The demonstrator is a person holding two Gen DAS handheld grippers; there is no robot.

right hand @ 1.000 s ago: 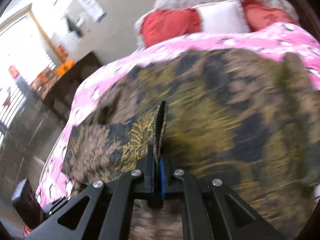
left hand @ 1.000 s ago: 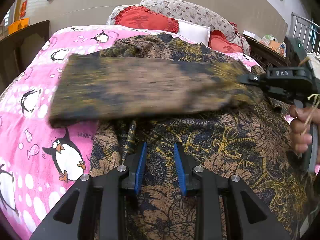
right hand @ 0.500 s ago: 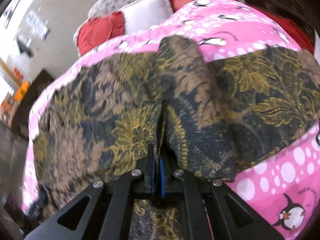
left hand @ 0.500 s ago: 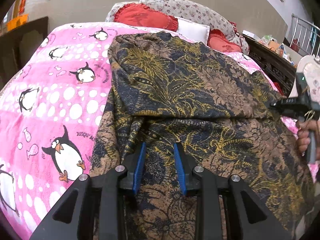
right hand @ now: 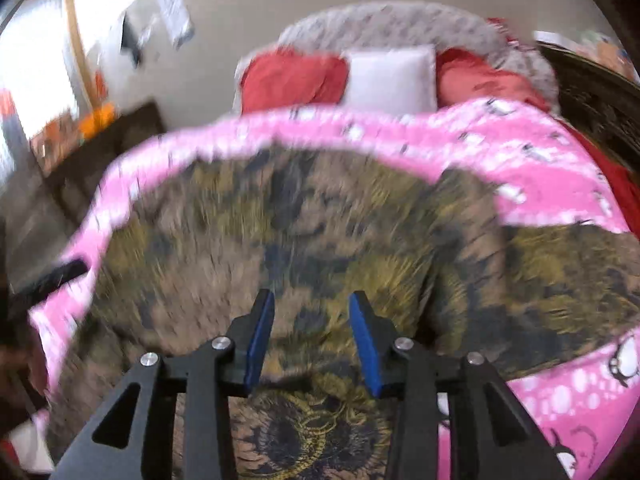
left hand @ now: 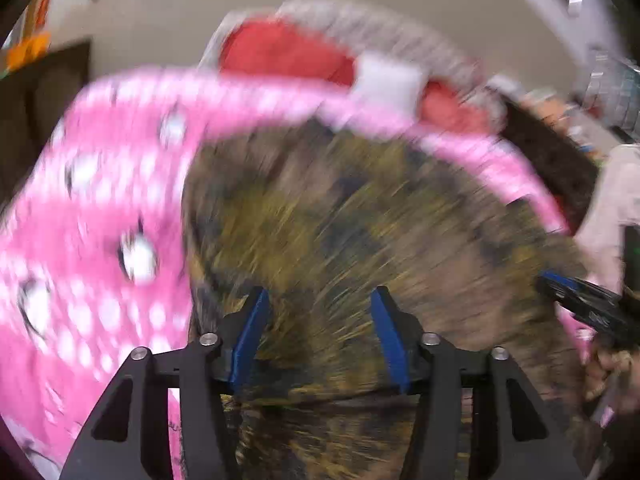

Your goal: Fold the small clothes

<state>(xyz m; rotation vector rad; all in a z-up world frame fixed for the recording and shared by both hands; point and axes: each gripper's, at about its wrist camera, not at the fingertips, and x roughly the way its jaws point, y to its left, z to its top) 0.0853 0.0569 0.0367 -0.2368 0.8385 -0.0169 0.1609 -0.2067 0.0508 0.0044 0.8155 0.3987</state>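
Note:
A brown, gold and dark-blue patterned garment [left hand: 360, 232] lies spread on the pink penguin blanket [left hand: 92, 240]; it also shows in the right wrist view [right hand: 304, 224]. Both views are motion-blurred. My left gripper [left hand: 318, 304] is open and empty over the garment's near part. My right gripper [right hand: 312, 308] is open and empty above the cloth; it also shows at the right edge of the left wrist view [left hand: 580, 300], held by a hand.
Red pillows [right hand: 292, 80] and a white pillow [right hand: 390, 76] lie at the head of the bed. The pink blanket shows in the right wrist view [right hand: 560, 152]. Dark wooden furniture [right hand: 100, 148] stands to the left of the bed.
My right gripper has opened and let go of the garment's edge, which now lies folded over. My left gripper has opened wider. Both cameras have swung quickly, blurring the views.

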